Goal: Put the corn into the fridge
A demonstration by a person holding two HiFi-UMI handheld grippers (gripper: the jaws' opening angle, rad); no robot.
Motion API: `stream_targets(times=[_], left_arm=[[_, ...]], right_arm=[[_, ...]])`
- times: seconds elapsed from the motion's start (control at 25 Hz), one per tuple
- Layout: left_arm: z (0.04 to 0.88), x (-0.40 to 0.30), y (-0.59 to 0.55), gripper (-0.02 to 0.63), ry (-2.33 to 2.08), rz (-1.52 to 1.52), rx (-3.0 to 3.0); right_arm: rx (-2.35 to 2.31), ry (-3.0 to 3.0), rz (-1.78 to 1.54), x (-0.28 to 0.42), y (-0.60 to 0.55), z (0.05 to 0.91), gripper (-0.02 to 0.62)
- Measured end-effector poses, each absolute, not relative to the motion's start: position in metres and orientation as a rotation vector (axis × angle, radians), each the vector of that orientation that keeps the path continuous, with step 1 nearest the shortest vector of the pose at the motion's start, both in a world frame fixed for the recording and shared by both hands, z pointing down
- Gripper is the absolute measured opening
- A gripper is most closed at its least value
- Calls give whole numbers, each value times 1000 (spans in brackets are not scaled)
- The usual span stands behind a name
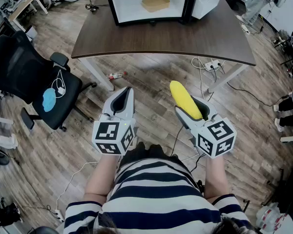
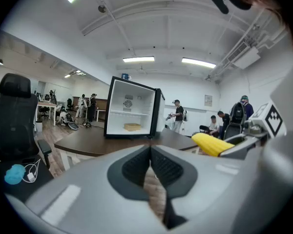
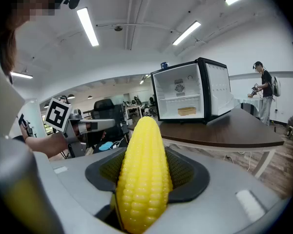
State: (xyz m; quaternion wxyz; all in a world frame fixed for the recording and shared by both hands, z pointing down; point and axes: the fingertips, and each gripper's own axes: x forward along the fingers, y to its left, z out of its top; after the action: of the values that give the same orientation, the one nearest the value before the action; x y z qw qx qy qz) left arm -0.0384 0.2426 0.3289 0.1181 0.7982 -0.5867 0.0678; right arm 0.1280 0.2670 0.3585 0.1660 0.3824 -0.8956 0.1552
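Note:
A yellow corn cob (image 1: 184, 100) (image 3: 144, 174) stands out from my right gripper (image 1: 195, 112) (image 3: 145, 172), whose pads are shut on its lower half; its tip points toward the table. The cob also shows at the right of the left gripper view as corn (image 2: 212, 144). My left gripper (image 1: 120, 103) (image 2: 150, 164) is shut with nothing between its pads. Both grippers hang over the wooden floor, short of the table. The small fridge (image 1: 151, 3) (image 2: 133, 114) (image 3: 191, 92) stands on the table with its door open.
A dark brown table (image 1: 161, 35) carries the fridge, and a tan tray (image 1: 155, 3) lies inside it. A black office chair (image 1: 31, 77) stands at the left. Cables and a power strip (image 1: 212, 65) lie under the table. People (image 2: 178, 116) stand in the background.

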Motion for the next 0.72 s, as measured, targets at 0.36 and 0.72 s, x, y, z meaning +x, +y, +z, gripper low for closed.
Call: stream_targets(times=[0.36, 0.72], left_arm=[[337, -15, 252, 0, -1744, 234, 2309], [336, -36, 232, 0, -1788, 243, 2274]], right_arm=[[1025, -2555, 442, 148, 271, 368, 249], [971, -2563, 439, 132, 248, 367, 249]])
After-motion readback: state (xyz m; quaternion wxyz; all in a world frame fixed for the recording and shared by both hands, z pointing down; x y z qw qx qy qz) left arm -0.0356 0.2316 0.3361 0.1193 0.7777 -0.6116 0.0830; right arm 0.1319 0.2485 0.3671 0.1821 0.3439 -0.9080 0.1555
